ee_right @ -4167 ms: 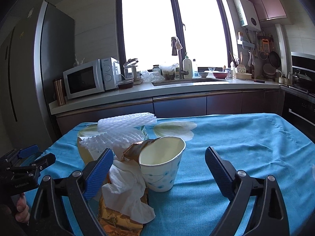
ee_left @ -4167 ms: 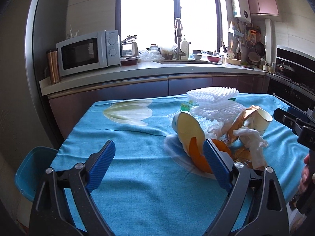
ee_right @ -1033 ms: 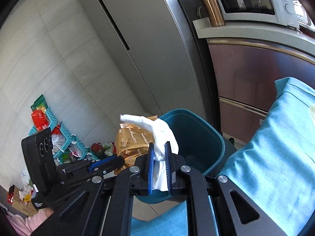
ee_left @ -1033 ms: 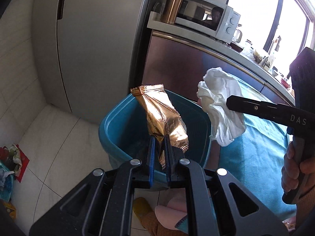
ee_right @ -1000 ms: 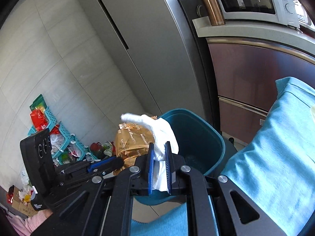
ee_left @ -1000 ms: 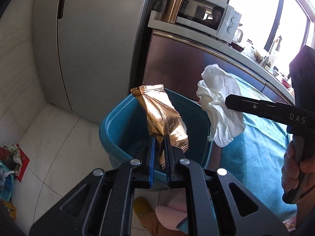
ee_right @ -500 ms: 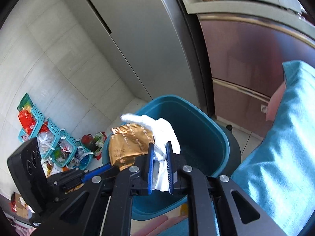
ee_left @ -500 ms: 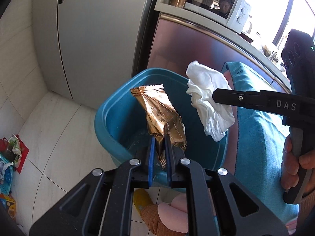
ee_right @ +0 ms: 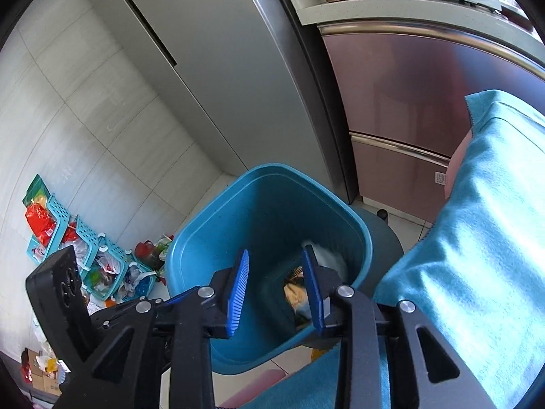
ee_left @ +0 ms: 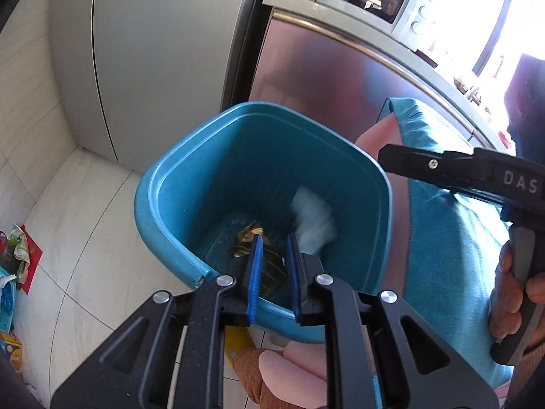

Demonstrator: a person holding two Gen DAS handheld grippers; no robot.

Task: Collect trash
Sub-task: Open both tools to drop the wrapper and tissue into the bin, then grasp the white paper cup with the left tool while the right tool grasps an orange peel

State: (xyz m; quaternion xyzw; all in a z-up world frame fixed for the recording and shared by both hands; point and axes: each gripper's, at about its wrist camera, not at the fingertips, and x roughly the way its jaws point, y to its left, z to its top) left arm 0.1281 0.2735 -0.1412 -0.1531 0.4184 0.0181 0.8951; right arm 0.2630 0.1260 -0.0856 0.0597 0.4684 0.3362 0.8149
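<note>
Left wrist view: left gripper (ee_left: 274, 238) parted and empty over the blue bin (ee_left: 160, 211); gold wrapper (ee_left: 253, 238) and blurred white tissue (ee_left: 313, 218), possibly mid-fall, lie inside. Right gripper (ee_right: 276, 259), also spread with nothing between its fingers, hangs above the same bin beside the teal tablecloth (ee_right: 483, 245).

Both wrist views look down, close, into the bin (ee_left: 163, 184).

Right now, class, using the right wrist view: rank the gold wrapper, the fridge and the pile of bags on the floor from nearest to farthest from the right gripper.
1. Gold wrapper: in the bin, just beyond the right gripper.
2. Pile of bags: on the floor, far left.
3. Fridge: behind the bin, against the wall.
</note>
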